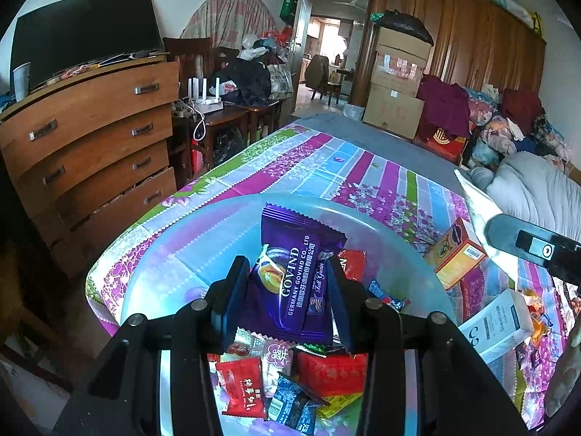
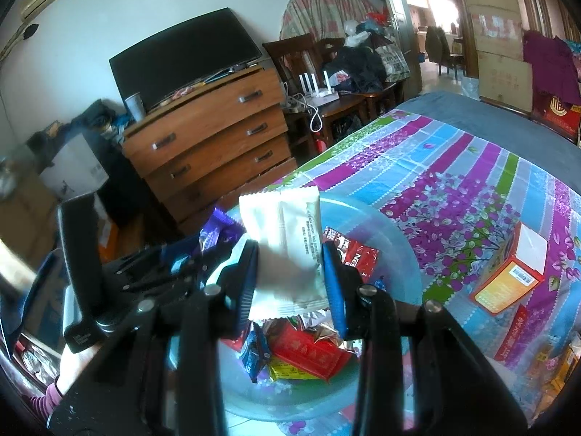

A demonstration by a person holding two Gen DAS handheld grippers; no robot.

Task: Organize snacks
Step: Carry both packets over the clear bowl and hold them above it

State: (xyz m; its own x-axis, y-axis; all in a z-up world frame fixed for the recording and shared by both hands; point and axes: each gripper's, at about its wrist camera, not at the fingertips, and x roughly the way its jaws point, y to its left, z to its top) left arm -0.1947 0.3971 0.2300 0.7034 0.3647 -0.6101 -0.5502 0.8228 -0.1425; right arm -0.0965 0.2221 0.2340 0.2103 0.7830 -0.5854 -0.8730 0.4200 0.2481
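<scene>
- Several crinkly foil snack packets (image 1: pixel 290 385) already lie in the translucent plastic bowl (image 1: pixel 163 254); two cardboard boxes (image 1: pixel 455 250) wait on the floral cloth (image 1: pixel 363 167), apparently unsorted.
- Left gripper (image 1: pixel 290 290) pinches a glossy purple wrapper (image 1: pixel 294 272) above the bowl.
- Right gripper (image 2: pixel 290 279) clamps a flat white sachet (image 2: pixel 287 232) over it.

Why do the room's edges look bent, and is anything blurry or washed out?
Both views: fisheye lenses curve the dresser and wardrobe, with dark rounded corners. Left wrist view: mostly sharp; the purple packet has legible print. Right wrist view: softer, the white packet smeared low down, the doorway overexposed.
</scene>
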